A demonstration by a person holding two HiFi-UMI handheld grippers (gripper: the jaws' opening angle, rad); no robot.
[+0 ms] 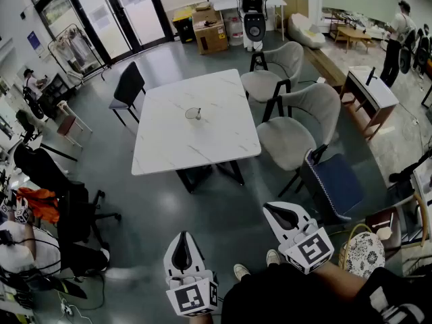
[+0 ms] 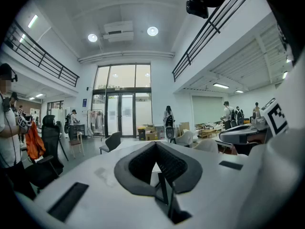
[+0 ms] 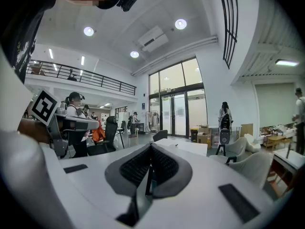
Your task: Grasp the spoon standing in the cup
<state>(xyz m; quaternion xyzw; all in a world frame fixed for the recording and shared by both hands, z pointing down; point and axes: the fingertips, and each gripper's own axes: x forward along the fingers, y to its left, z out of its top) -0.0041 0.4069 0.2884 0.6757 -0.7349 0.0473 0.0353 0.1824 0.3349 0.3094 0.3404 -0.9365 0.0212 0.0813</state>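
A small clear cup (image 1: 194,114) with a spoon standing in it sits near the middle of the white marble table (image 1: 223,144), a few steps ahead of me. My left gripper (image 1: 183,237) and right gripper (image 1: 275,212) are held low over the floor, well short of the table. Both point toward it. In the left gripper view the jaws (image 2: 155,143) meet at their tips with nothing between them. In the right gripper view the jaws (image 3: 151,146) are also shut and empty, with the table (image 3: 193,148) beyond them.
A black chair (image 1: 128,85) stands at the table's left. Two grey armchairs (image 1: 275,69) (image 1: 300,125) and a blue seat (image 1: 332,181) are on its right. An office chair (image 1: 74,208) with orange cloth is at my left. Cardboard boxes (image 1: 210,29) stand behind, and people are around the edges.
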